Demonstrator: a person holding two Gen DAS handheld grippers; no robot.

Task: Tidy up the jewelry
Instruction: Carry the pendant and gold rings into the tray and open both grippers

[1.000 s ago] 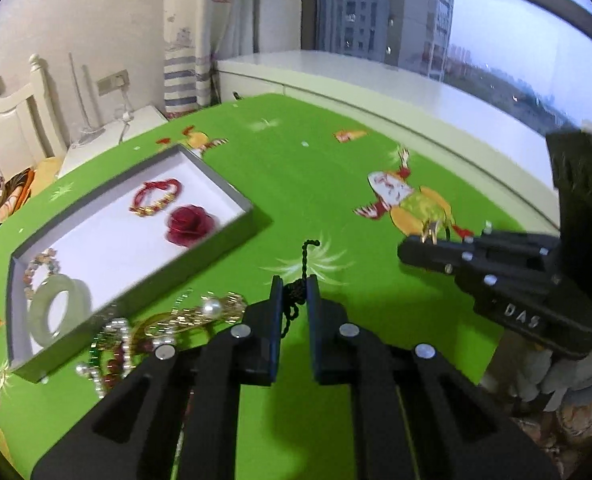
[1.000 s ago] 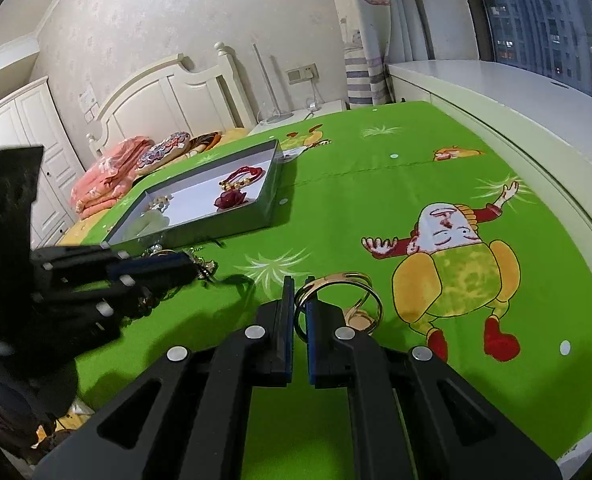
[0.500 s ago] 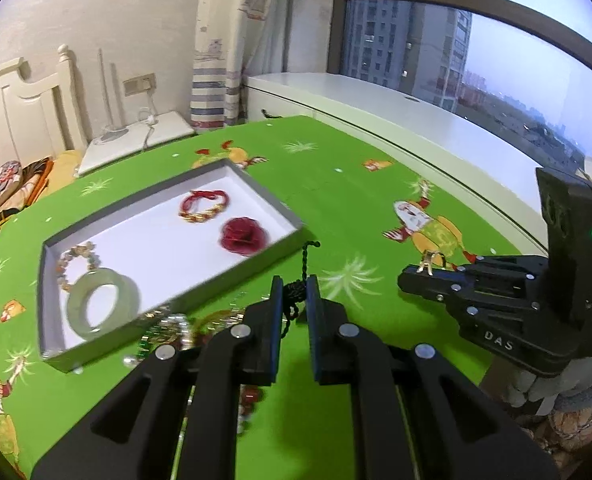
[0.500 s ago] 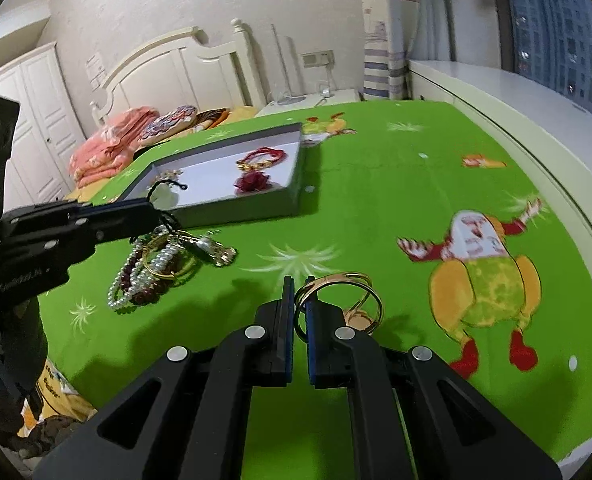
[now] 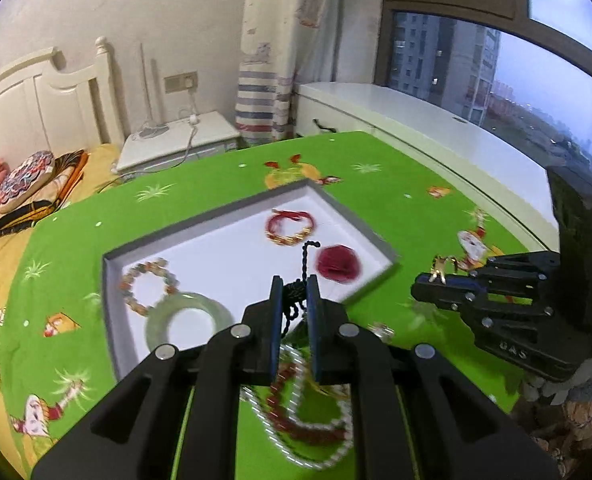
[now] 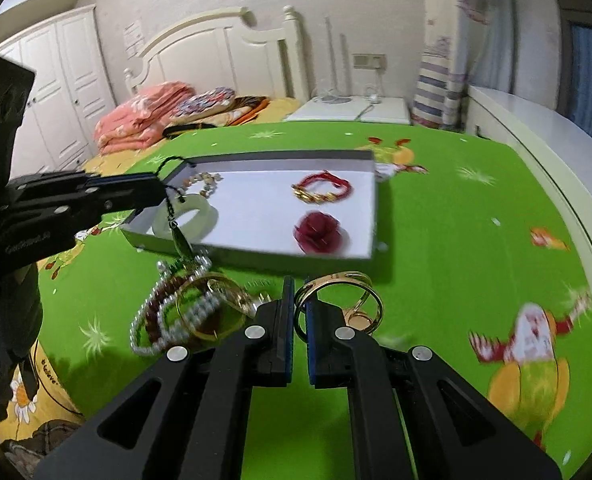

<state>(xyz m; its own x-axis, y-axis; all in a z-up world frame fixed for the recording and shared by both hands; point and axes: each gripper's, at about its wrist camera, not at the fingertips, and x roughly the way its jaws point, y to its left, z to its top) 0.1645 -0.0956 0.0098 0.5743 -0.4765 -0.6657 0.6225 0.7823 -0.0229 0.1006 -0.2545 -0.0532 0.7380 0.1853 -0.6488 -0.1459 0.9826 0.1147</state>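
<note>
My left gripper (image 5: pixel 295 294) is shut on a black cord necklace (image 5: pixel 305 260), held above the near edge of the grey tray (image 5: pixel 108 280). From the right wrist view, that left gripper (image 6: pixel 158 192) carries the cord with a dark green pendant (image 6: pixel 181 242) dangling over the tray's near left corner. My right gripper (image 6: pixel 300 302) is shut on a gold bangle (image 6: pixel 360 298) just in front of the tray (image 6: pixel 256 258). Inside the tray lie a red string bracelet (image 5: pixel 290 226), a red rose (image 5: pixel 338 264), a beaded bracelet (image 5: pixel 146 286) and a jade bangle (image 5: pixel 188 322).
A tangle of pearl and red bead strands with a gold bangle (image 6: pixel 192 312) lies on the green cartoon cloth (image 6: pixel 456 240) before the tray. A bed with folded bedding (image 6: pixel 144 116), a nightstand (image 5: pixel 176 140) and a window ledge (image 5: pixel 416 116) surround the table.
Both grippers have travelled toward the tray with their jewelry and risen a little. The tray now sits directly ahead of each, and the bead pile has slid beneath the left gripper.
</note>
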